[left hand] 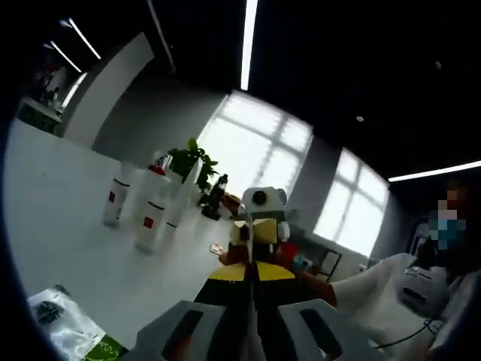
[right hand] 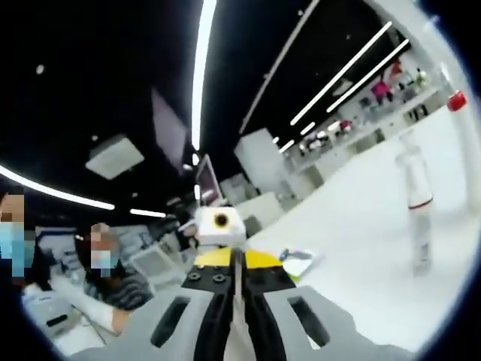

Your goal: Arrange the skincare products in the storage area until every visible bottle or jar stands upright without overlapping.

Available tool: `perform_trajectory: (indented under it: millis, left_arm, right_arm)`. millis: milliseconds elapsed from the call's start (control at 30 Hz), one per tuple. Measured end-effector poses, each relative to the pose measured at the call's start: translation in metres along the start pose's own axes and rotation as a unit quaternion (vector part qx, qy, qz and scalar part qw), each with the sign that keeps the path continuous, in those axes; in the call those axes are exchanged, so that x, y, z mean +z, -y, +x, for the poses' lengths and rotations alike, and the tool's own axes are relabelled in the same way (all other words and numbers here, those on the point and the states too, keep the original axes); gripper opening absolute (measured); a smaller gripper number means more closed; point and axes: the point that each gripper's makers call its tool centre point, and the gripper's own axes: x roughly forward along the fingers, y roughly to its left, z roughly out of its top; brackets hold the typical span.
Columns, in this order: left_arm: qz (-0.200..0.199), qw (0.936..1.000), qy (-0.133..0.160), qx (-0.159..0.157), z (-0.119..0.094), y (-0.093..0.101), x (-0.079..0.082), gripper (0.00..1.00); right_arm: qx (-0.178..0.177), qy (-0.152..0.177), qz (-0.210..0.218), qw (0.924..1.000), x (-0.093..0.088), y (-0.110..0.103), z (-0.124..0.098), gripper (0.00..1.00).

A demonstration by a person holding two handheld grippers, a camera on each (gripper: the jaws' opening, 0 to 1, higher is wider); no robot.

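**Standing bottles on a white table, both grippers pressed shut**

Looking along the left gripper (left hand: pixel 252 301), its two jaws meet at a thin seam with nothing between them. Beyond it the white table (left hand: pixel 68 203) carries three white bottles (left hand: pixel 150 222) standing upright in a loose cluster. Each has a dark band near the shoulder and a small red label; the print on the labels is too small to read. A potted plant (left hand: pixel 192 162) rises just behind the bottles, and a dark pump bottle (left hand: pixel 214 197) stands to the right of the plant. Well in front of the bottles, at the table's near edge, lies one white pouch (left hand: pixel 64 323) with a dark round logo and a green corner; its writing is illegible.

In the right gripper view, the right gripper (right hand: pixel 237 312) also has its jaws pressed together, pinching nothing. One clear bottle (right hand: pixel 417 207) with a red band stands upright on the table, well apart from the gripper. A red cap (right hand: pixel 456 100) shows far behind that bottle. Two people sit beyond the gripper.
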Motion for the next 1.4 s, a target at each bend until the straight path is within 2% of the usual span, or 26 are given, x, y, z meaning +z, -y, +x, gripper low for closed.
perform_trajectory:
  millis: [67, 200, 233, 300, 467, 533, 633, 733, 867, 967, 1000, 1067, 1133, 1200, 1233, 1400]
  left_arm:
    - [0.003, 1.0000, 0.004, -0.005, 0.001, 0.002, 0.002, 0.03]
    - [0.011, 0.9999, 0.000, 0.009, -0.001, -0.003, 0.004, 0.03]
    - [0.006, 0.9999, 0.006, 0.009, -0.002, -0.002, 0.005, 0.03]
    - [0.002, 0.9999, 0.012, 0.011, -0.006, -0.005, 0.009, 0.03]
    - [-0.003, 0.9996, 0.028, 0.002, -0.009, 0.000, 0.014, 0.02]
    - [-0.019, 0.9995, 0.022, -0.013, -0.010, 0.002, 0.014, 0.01]
    - [-0.022, 0.9995, 0.022, -0.009, -0.012, -0.001, 0.016, 0.01]
    - [-0.025, 0.9995, 0.020, -0.007, -0.012, 0.000, 0.016, 0.01]
    - [-0.049, 0.9983, 0.031, 0.001, -0.013, -0.004, 0.021, 0.01]
    - [-0.058, 0.9976, 0.038, 0.010, -0.012, -0.005, 0.021, 0.01]
    - [-0.062, 0.9966, 0.047, 0.025, -0.011, -0.006, 0.021, 0.01]
    - [-0.079, 0.9951, 0.053, 0.025, -0.011, -0.004, 0.020, 0.00]
    - [-0.097, 0.9923, 0.072, 0.030, -0.013, -0.005, 0.025, 0.00]
    - [-0.092, 0.9917, 0.083, 0.036, -0.016, -0.006, 0.028, 0.00]
    - [-0.076, 0.9890, 0.115, 0.054, -0.019, -0.010, 0.037, 0.00]
    - [-0.086, 0.9849, 0.137, 0.061, -0.024, -0.009, 0.041, 0.00]
  right_arm:
    - [0.017, 0.003, -0.008, 0.9998, 0.002, -0.007, -0.004, 0.00]
    - [0.012, 0.011, -0.012, 0.9998, 0.006, -0.006, -0.009, 0.00]
    - [0.011, 0.027, -0.006, 0.9996, 0.012, -0.005, -0.011, 0.00]
    - [0.012, 0.034, -0.001, 0.9994, 0.015, -0.004, -0.012, 0.00]
    - [0.023, 0.035, 0.013, 0.9990, 0.013, -0.009, -0.010, 0.00]
    - [0.026, 0.031, 0.016, 0.9990, 0.010, -0.011, -0.009, 0.00]
    - [0.030, 0.032, 0.019, 0.9988, 0.009, -0.014, -0.009, 0.00]
    - [0.027, 0.034, 0.015, 0.9989, 0.010, -0.012, -0.008, 0.00]
    - [0.014, 0.065, -0.002, 0.9978, 0.016, -0.006, -0.006, 0.02]
    - [0.010, 0.066, -0.002, 0.9977, 0.014, -0.003, -0.002, 0.05]
    - [0.010, 0.065, 0.001, 0.9978, 0.012, -0.002, 0.000, 0.06]
    - [0.004, 0.054, 0.000, 0.9986, 0.007, 0.000, 0.003, 0.09]
    - [-0.001, 0.051, -0.005, 0.9987, 0.005, 0.002, 0.005, 0.12]
    - [-0.011, 0.050, -0.010, 0.9986, 0.004, 0.007, 0.006, 0.16]
    - [-0.010, 0.051, -0.009, 0.9986, 0.003, 0.009, 0.007, 0.18]
    - [-0.020, 0.035, -0.018, 0.9990, -0.003, 0.015, 0.010, 0.23]
